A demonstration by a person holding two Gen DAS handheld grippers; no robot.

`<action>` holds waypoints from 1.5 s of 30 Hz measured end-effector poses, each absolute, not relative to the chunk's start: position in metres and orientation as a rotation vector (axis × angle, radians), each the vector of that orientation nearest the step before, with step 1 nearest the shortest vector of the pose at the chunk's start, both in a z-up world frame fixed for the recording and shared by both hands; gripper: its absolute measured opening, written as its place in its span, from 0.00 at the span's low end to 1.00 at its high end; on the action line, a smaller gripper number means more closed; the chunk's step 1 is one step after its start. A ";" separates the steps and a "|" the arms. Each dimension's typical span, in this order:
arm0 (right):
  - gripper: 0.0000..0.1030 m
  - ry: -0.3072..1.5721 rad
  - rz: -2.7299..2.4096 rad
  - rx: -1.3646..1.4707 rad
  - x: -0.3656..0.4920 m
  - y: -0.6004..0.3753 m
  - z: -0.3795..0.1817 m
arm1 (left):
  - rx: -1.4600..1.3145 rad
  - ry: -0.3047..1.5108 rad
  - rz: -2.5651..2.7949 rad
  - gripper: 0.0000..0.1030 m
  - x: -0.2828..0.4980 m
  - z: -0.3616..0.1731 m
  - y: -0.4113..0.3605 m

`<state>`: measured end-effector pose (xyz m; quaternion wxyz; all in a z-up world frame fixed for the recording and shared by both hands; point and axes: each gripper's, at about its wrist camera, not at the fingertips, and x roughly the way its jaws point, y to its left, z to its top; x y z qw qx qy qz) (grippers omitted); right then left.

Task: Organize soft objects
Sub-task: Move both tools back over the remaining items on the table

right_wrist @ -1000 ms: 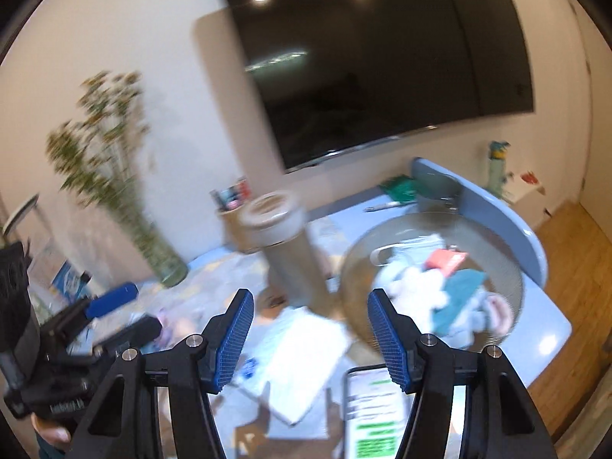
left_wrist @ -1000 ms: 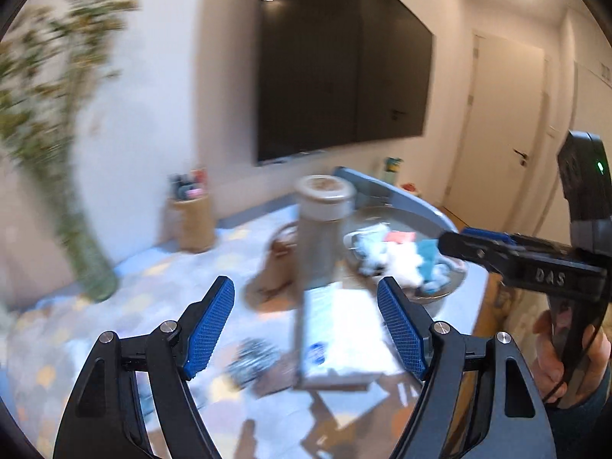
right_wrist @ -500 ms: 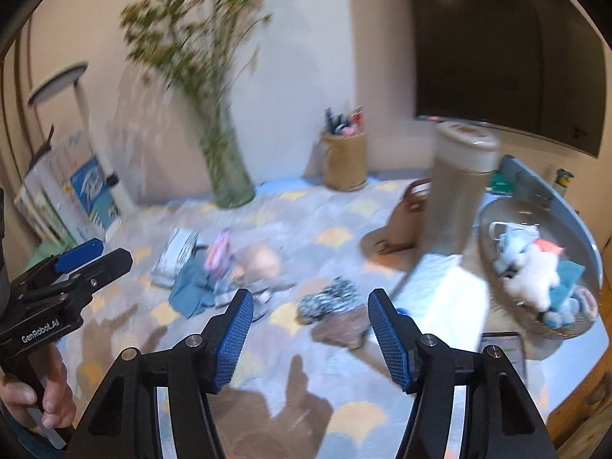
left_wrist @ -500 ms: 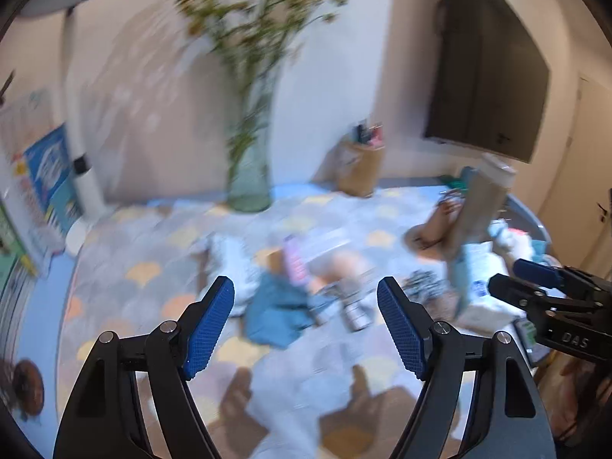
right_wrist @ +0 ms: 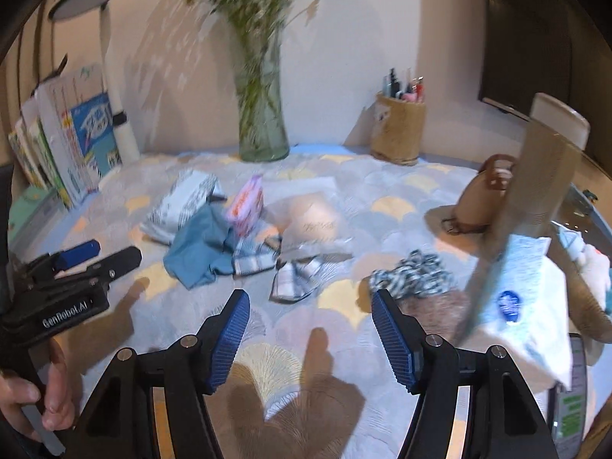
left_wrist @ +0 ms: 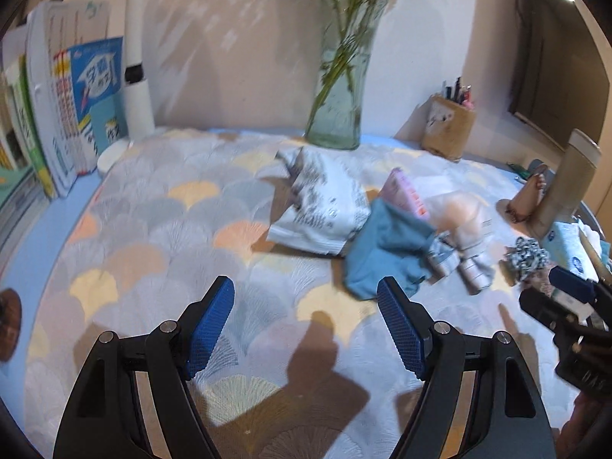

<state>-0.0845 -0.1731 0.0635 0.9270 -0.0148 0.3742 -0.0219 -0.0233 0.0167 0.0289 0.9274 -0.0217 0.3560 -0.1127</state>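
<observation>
With both grippers, left (left_wrist: pixel 306 325) and right (right_wrist: pixel 310 334), open and empty above the worktop (left_wrist: pixel 160 229), the cloths (right_wrist: pixel 206 252) heaped just ahead risk being snagged together, dragging the pink pack (right_wrist: pixel 246 202) along.

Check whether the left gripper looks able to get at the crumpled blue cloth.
Probably yes. The left gripper is open and empty, the blue cloth lies just ahead to its right, top exposed, with only bare tablecloth between them.

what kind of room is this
Likely a home living room or study: a vase of green stems, a pen holder and books stand on a table with a patterned cloth, below a wall screen.
</observation>
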 end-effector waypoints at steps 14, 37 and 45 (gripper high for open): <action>0.79 0.739 0.055 -0.013 -0.087 -0.172 0.045 | -0.049 0.779 -0.181 0.74 -0.017 0.020 0.016; 0.83 0.763 0.075 0.020 -0.084 -0.178 0.044 | -0.036 0.785 -0.178 0.74 -0.015 0.019 0.015; 0.84 0.764 0.074 0.020 -0.084 -0.180 0.044 | -0.040 0.785 -0.184 0.74 -0.015 0.020 0.014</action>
